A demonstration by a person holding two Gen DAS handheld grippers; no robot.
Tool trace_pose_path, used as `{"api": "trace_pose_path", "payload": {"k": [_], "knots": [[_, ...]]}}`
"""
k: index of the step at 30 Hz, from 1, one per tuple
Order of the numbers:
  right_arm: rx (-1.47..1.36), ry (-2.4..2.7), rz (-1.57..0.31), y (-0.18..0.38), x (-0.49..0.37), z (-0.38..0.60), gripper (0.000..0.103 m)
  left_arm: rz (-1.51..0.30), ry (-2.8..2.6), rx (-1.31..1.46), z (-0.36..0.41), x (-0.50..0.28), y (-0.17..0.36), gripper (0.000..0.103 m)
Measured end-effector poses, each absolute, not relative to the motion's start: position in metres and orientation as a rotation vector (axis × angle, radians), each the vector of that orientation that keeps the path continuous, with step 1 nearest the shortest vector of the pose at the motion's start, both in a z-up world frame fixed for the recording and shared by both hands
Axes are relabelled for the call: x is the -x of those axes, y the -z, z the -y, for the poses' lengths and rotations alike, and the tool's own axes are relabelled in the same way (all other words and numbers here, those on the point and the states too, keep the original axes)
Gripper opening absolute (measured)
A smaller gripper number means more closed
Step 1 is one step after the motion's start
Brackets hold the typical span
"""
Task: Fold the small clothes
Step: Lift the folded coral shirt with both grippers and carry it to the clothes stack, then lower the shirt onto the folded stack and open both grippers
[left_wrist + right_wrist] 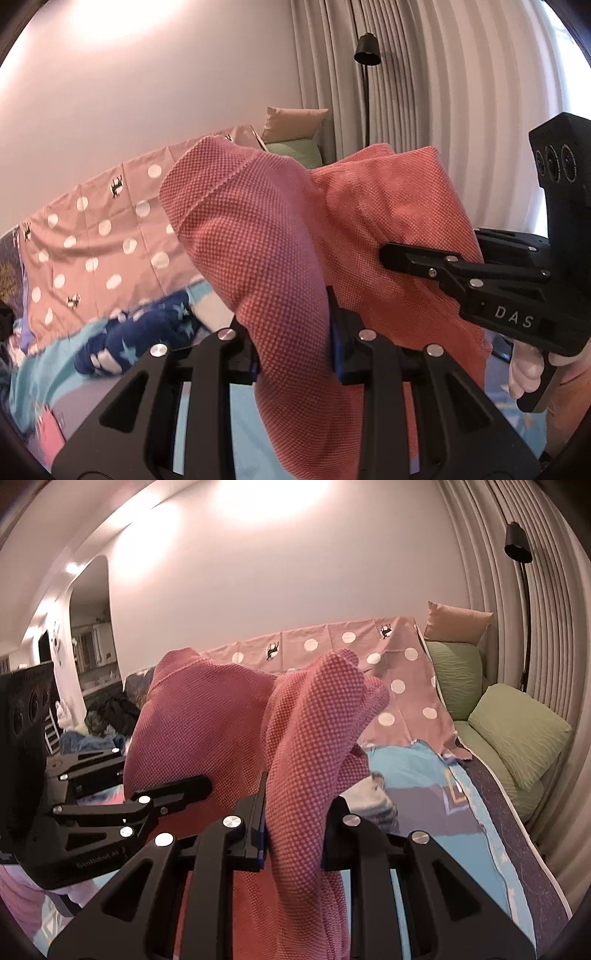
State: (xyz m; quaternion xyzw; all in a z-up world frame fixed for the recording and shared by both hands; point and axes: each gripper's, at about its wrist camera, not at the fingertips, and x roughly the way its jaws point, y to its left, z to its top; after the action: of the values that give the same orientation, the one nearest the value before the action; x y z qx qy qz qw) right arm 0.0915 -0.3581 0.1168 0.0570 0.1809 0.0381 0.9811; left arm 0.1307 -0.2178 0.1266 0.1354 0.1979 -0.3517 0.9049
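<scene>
A coral-red knit garment (258, 240) hangs in the air above the bed, bunched and draped over both grippers. In the left wrist view my left gripper (297, 356) is shut on a thick fold of it, with cloth filling the gap between the blue pads. My right gripper (400, 254) grips the same garment at the right, and a hand holds its handle. In the right wrist view my right gripper (295, 832) is shut on another fold of the garment (207, 716). My left gripper (159, 771) shows at the left, also clamped on the cloth.
Below lies a light-blue bed cover (417, 771) with a pink polka-dot sheet (92, 221) behind it. A navy star-print garment (147, 328) lies on the bed. Green pillows (517, 731), a black floor lamp (366, 51) and curtains (443, 92) stand on the right.
</scene>
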Motion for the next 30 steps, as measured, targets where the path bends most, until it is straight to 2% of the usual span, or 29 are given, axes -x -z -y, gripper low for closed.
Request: {"api": "trace_pose_path", "payload": {"k": [8, 15, 18, 19, 20, 21, 22, 26, 30], "knots": [[-0.109, -0.034, -0.360, -0.130, -0.181, 0.384, 0.020, -0.421, 0.679, -0.290, 0.259, -0.217, -0.139, 0.028], [-0.075, -0.018, -0.404, -0.113, -0.275, 0.396, 0.020, -0.457, 0.615, -0.261, 0.276, -0.305, -0.122, 0.028], [-0.066, -0.022, -0.432, -0.094, -0.320, 0.396, 0.021, -0.514, 0.578, -0.220, 0.277, -0.352, -0.098, 0.030], [-0.066, -0.016, -0.437, -0.084, -0.335, 0.396, 0.023, -0.538, 0.549, -0.215, 0.277, -0.371, -0.085, 0.037], [-0.059, 0.012, -0.452, -0.070, -0.350, 0.397, 0.034, -0.560, 0.511, -0.223, 0.278, -0.388, -0.070, 0.041], [-0.041, 0.082, -0.511, -0.047, -0.371, 0.399, 0.049, -0.582, 0.477, -0.233, 0.278, -0.401, -0.057, 0.053], [-0.032, 0.129, -0.574, -0.027, -0.383, 0.401, 0.050, -0.619, 0.429, -0.256, 0.278, -0.415, -0.038, 0.061], [-0.067, 0.157, -0.710, 0.039, -0.389, 0.407, 0.050, -0.744, 0.320, -0.457, 0.273, -0.443, 0.052, 0.060], [-0.063, 0.165, -0.723, 0.076, -0.360, 0.405, 0.051, -0.662, 0.344, -0.455, 0.258, -0.421, 0.074, 0.061]]}}
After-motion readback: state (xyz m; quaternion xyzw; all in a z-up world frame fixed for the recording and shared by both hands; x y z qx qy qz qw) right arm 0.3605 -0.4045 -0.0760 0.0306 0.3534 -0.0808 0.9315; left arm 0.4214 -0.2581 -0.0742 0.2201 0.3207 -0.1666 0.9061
